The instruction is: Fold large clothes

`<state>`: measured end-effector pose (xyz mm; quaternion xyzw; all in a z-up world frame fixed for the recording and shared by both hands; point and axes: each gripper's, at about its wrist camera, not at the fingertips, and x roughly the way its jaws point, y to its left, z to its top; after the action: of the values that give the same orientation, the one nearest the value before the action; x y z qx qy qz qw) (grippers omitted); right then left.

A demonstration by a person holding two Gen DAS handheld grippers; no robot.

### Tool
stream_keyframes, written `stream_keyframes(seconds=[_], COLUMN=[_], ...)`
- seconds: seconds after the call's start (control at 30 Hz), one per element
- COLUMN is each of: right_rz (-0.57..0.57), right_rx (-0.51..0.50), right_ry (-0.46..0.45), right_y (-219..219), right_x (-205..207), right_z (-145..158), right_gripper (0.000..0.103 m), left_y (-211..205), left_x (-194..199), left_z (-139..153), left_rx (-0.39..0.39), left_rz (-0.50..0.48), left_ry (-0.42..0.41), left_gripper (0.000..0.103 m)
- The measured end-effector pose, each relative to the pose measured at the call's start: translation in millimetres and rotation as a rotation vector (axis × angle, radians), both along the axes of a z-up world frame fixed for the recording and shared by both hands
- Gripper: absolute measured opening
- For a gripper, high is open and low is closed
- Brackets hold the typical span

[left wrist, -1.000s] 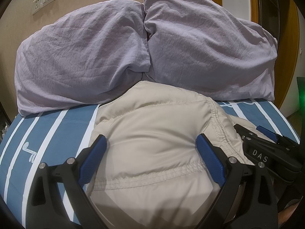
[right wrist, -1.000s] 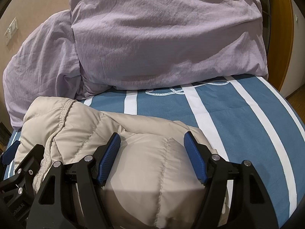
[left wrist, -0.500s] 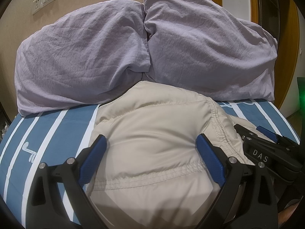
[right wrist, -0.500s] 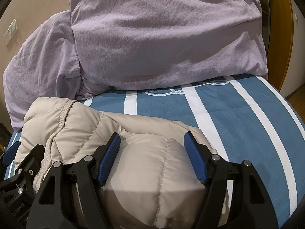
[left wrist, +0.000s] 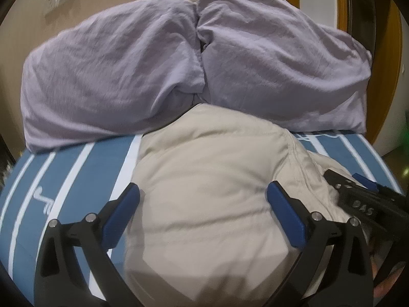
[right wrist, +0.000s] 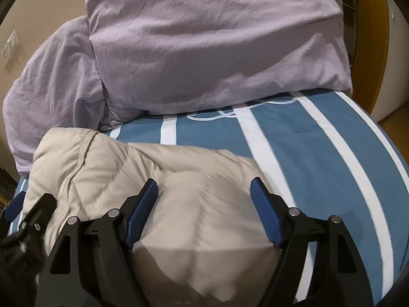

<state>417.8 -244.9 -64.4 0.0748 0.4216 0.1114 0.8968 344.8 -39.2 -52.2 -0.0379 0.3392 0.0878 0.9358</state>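
A beige padded jacket lies folded in a bundle on the blue striped bed; it also shows in the right wrist view. My left gripper is open, its blue pads spread wide over the jacket's left part. My right gripper is open over the jacket's right part. The right gripper's black body shows at the right of the left wrist view. The left gripper's body shows at the lower left of the right wrist view.
Two lilac pillows lean against the wall at the head of the bed, touching the jacket's far edge. The blue and white striped sheet lies bare to the right. A wooden door frame stands at far right.
Both grippers have shifted slightly, with motion blur now; the jacket looks a little lower and flatter between the right pads. Both stay open.
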Motion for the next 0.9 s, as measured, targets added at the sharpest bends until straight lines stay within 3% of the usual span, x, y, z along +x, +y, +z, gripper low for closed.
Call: stream_keyframes(seconds=[0.1, 0.3, 0.5, 0.63, 0.9], right_rz=[-0.015, -0.036, 0.028, 0.055, 0.119], right_rx=[0.043, 0.185, 0.342, 0.433, 0.550], right_ry=[-0.006, 0.068, 0.195, 0.283, 0.375], right_y=[-27.7, -73.6, -87.3, -89.2, -81.7], right_x=[-12.3, -17.9, -17.1, -14.7, -10.4], right_z=[9.5, 16.2, 2.2, -13.0, -33.8], right_gripper=[0.090, 0.092, 0.101, 0.102, 0.102], left_y=[23.1, 61.5, 76.9, 78.5, 74.4], left_x=[-17.0, -41.9, -48.4, -47.8, -41.9], left_z=[6.2, 19.2, 11.2, 0.9, -8.7], left_rx=[-0.068, -0.116, -0.228, -0.285, -0.365], left_rz=[-0.008, 0.005, -0.008, -0.026, -0.061], left_ry=[-0.001, 0.019, 0.079, 0.108, 0.124], left_gripper=[0.100, 0.100, 0.100, 0.100, 0.101])
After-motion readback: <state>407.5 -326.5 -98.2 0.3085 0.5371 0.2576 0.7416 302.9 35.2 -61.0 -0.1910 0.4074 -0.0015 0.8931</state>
